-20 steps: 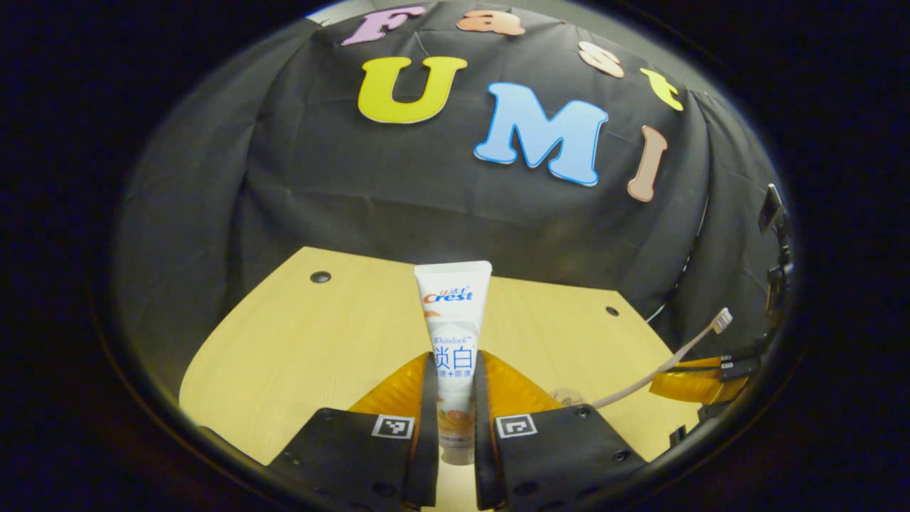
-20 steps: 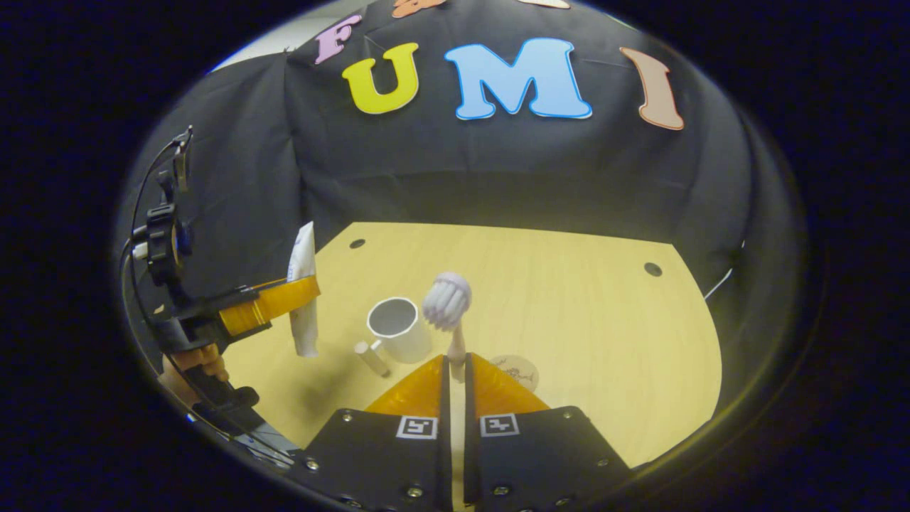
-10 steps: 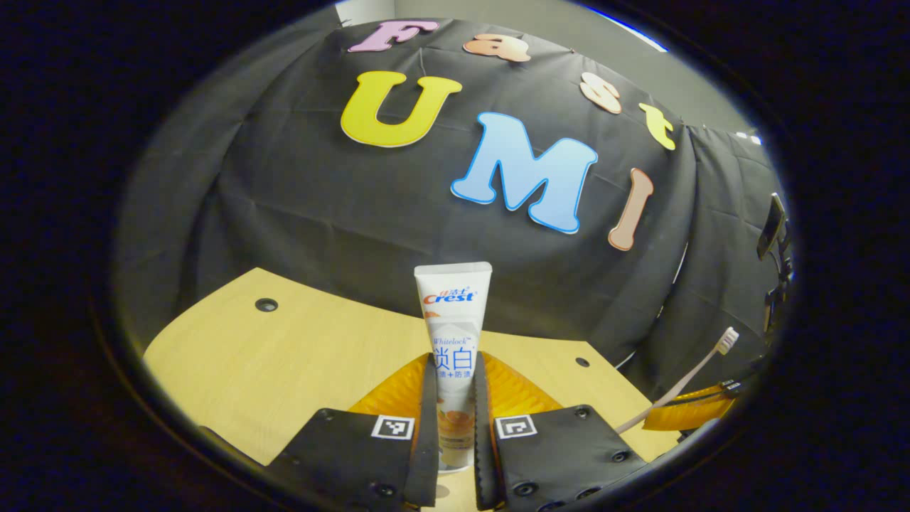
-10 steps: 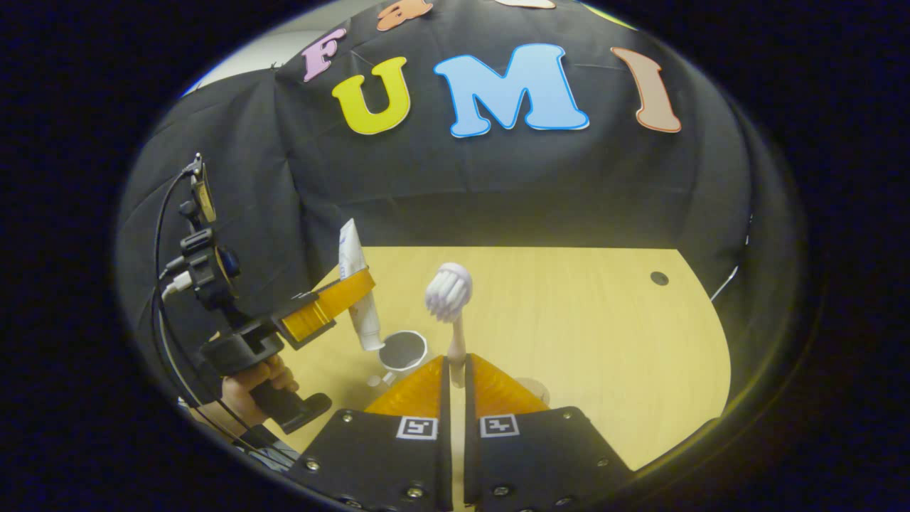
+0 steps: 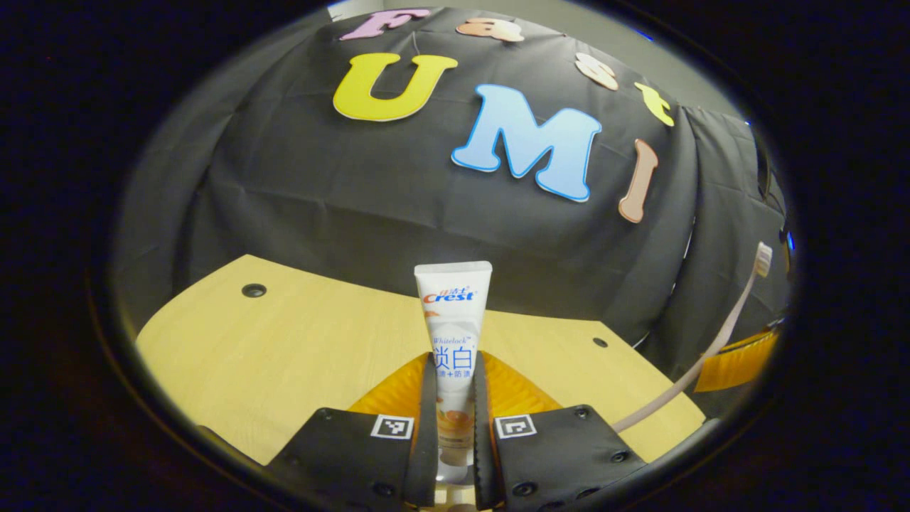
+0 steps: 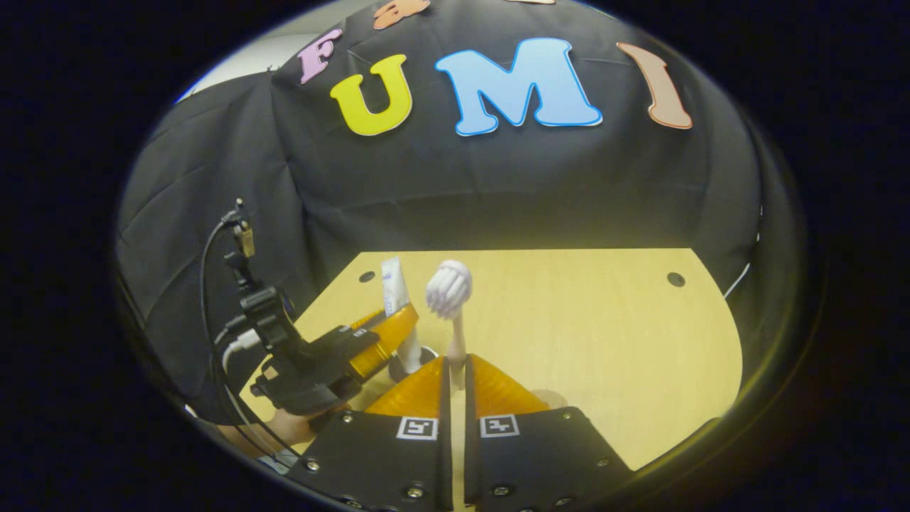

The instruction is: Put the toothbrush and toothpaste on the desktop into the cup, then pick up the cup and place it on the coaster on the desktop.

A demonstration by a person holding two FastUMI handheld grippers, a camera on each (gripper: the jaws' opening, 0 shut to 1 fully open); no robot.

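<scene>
A white toothpaste tube (image 5: pixel 453 320) stands upright between the fingers of my left gripper (image 5: pixel 453 398), which is shut on it. In the right gripper view, that left gripper (image 6: pixel 399 326) holds the tube (image 6: pixel 393 281) with its lower end at the mouth of the white cup (image 6: pixel 424 353), which is mostly hidden behind my own fingers. My right gripper (image 6: pixel 456 377) is shut on the handle of the toothbrush (image 6: pixel 448 288), bristle head up. The toothbrush (image 5: pixel 714 341) also shows at the right of the left gripper view. The round coaster (image 6: pixel 551 398) peeks out right of my right finger.
The light wooden desktop (image 6: pixel 604 334) has small dark holes (image 6: pixel 675 279) near its back corners. A hand (image 6: pixel 284 427) grips the left gripper's handle at the lower left, with cables above it. Black cloth walls close the back and sides.
The left gripper has carried the toothpaste right and down, so its lower end now sits at the cup's mouth. The right gripper holds the toothbrush upright, nearer the left one.
</scene>
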